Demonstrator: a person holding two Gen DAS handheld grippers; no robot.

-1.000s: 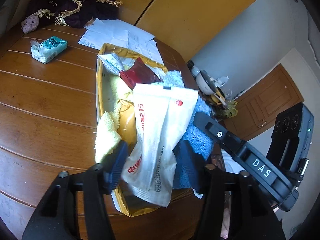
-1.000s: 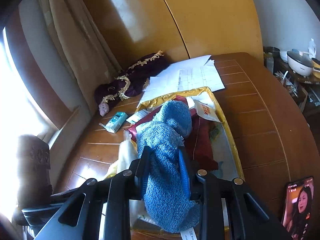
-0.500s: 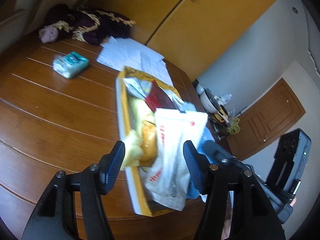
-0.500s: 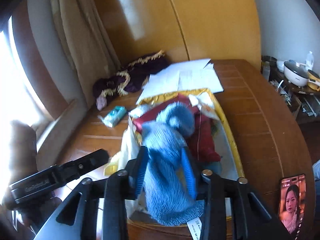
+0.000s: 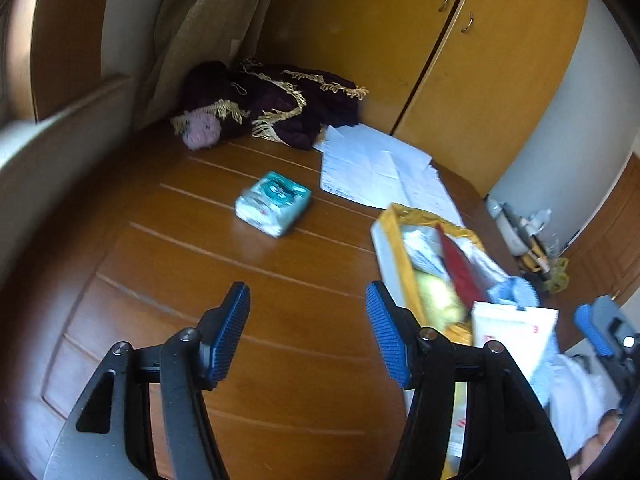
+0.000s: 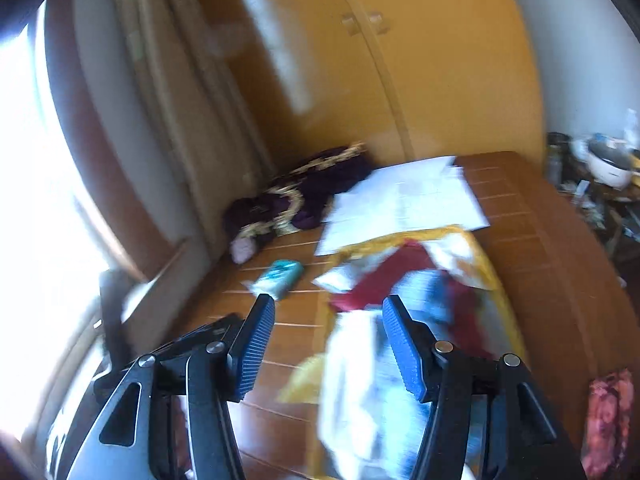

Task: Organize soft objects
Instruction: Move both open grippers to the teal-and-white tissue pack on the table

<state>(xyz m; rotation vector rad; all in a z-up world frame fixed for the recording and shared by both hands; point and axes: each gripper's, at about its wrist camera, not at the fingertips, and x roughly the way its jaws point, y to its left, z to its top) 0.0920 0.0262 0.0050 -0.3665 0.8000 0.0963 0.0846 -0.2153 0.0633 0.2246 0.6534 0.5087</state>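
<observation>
My left gripper (image 5: 306, 320) is open over bare wood, with nothing between its fingers. Right of it stands a gold-rimmed tray (image 5: 394, 248) piled with a yellow cloth (image 5: 438, 300), a red packet (image 5: 460, 268), a white bag (image 5: 508, 332) and a blue towel (image 5: 516, 290). A teal tissue pack (image 5: 274, 203) lies on the table ahead of the left gripper. My right gripper (image 6: 328, 328) is open too, just above the near left part of the tray (image 6: 492, 280). The blue towel (image 6: 432, 292) lies loose in the tray, blurred, beside the white bag (image 6: 360, 380).
White papers (image 5: 376, 168) lie behind the tray. A dark purple cloth with gold fringe (image 5: 280, 104) and a pink pompom (image 5: 202, 132) sit in the far corner by the curtain. A phone (image 6: 608, 420) lies near the table's right edge. A cluttered side table (image 6: 600, 160) stands beyond.
My right gripper has opened and let go of the blue towel, which now lies in the tray. My left gripper has swung left off the white bag to bare table.
</observation>
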